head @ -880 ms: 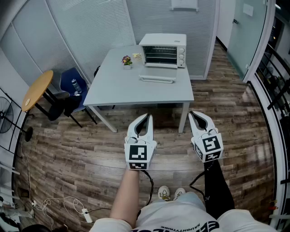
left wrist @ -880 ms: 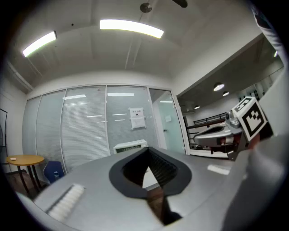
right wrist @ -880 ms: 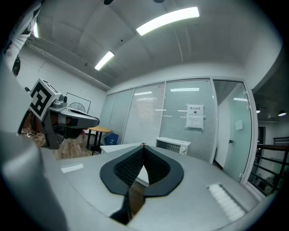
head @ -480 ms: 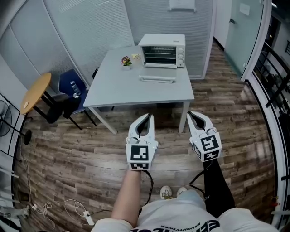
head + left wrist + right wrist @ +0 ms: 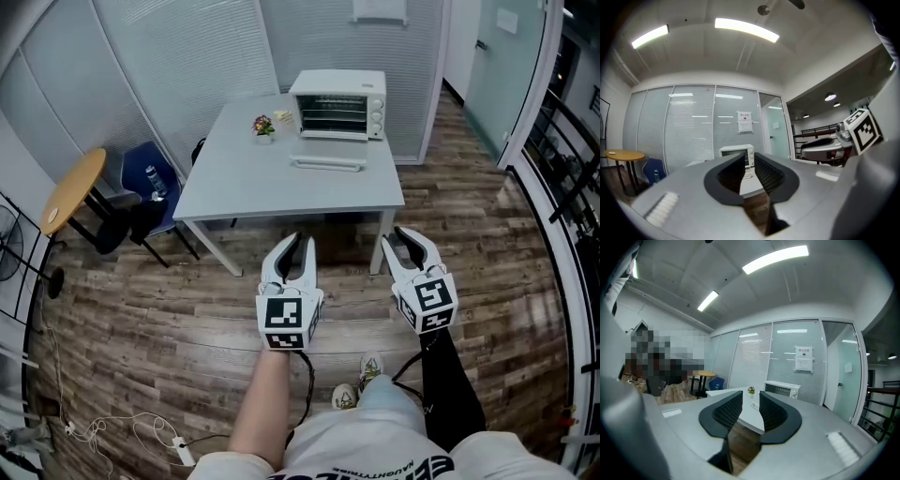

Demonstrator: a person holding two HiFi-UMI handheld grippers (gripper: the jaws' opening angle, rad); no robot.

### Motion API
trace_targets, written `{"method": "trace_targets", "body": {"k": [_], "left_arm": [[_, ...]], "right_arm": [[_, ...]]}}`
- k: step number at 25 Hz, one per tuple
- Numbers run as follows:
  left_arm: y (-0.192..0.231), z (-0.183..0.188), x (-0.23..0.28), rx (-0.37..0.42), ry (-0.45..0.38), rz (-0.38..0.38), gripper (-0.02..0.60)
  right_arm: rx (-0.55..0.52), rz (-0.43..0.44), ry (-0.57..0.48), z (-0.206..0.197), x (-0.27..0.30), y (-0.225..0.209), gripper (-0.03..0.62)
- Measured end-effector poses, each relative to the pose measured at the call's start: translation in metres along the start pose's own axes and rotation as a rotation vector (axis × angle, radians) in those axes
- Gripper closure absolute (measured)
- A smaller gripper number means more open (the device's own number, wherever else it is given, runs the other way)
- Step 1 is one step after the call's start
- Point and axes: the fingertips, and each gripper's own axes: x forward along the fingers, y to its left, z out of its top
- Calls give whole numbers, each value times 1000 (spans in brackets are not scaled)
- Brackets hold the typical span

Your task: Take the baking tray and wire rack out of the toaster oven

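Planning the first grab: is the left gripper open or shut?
Shut: the left gripper has its jaw tips together, with nothing between them.

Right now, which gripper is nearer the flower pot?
Left. The left gripper hangs short of the table, roughly in line with the flower pot; the right gripper hangs farther off to the right.

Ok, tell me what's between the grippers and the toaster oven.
Nothing blocks the way. The left gripper and right gripper are empty, held over the floor. Ahead lie only bare table and what looks like the folded-down door of the toaster oven; the flower pot sits left of it.
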Motion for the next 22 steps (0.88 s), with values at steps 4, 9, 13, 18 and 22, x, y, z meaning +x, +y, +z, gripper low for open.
{"method": "trace_targets", "body": {"k": [4,9,13,18,22], "left_arm": [[1,-7,11,-17,9,-17,477],[8,-13,30,-26,18,-13,426],[15,-11,54,-20,7,-8,426],[28,-11,88,-27,7,8,426],[35,-14,122,-32,7,14,426]], "right_arm": [[3,-8,8,-6,8,-6,484],[12,-1,7,-12,27,-16,484],[17,4,3,-16,47,-31,484],[21,13,-1,-17,78,-50,484],[26,17,1,-23,106,-71,484]]}}
